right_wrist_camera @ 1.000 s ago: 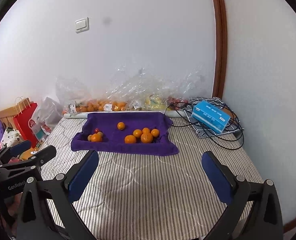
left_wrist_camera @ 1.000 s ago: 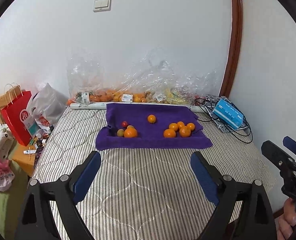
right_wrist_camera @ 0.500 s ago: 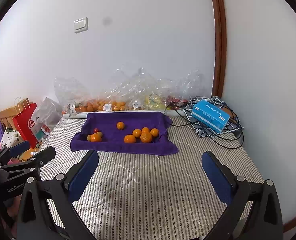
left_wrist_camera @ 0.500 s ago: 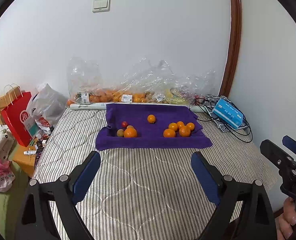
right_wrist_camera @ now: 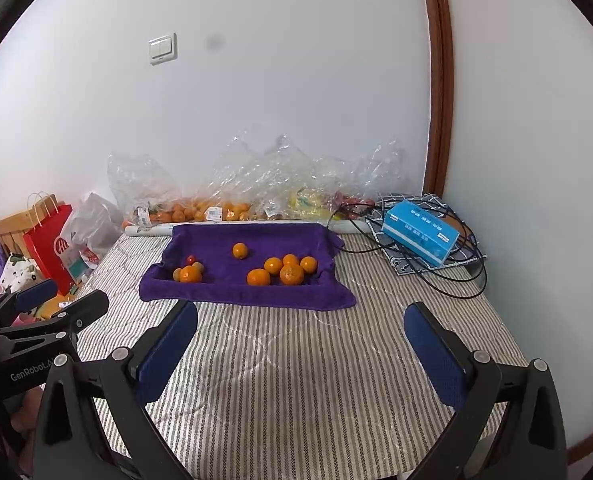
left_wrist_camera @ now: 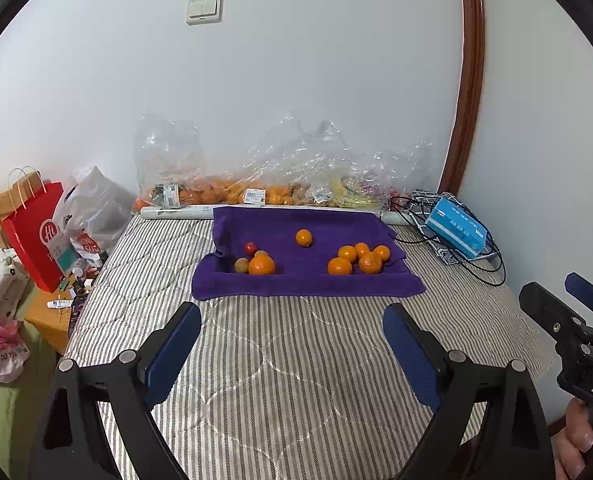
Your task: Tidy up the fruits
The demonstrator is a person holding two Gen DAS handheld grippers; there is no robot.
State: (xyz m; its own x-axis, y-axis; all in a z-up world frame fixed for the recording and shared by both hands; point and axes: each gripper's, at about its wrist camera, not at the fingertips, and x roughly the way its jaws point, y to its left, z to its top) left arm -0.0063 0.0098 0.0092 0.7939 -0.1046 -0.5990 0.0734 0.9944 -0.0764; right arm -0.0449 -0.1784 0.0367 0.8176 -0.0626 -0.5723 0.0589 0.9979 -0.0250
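left black gripper with blue pads (left_wrist_camera: pixel 292 354): gaping, empty, hovering over striped quilted mattress (left_wrist_camera: pixel 296 360) | right black gripper with blue pads (right_wrist_camera: pixel 300 354): likewise | change: barely drifting | round orange fruits (left_wrist_camera: pixel 358 259): lying clustered on purple towel (left_wrist_camera: pixel 316 280), well ahead, sorting stage unclear

This is looking like a home bedroom: a striped quilted mattress (left_wrist_camera: pixel 280 360) is lying against a white wall, shopping bags (left_wrist_camera: pixel 36 232) are standing beside it, near a wall switch (left_wrist_camera: pixel 204 9).
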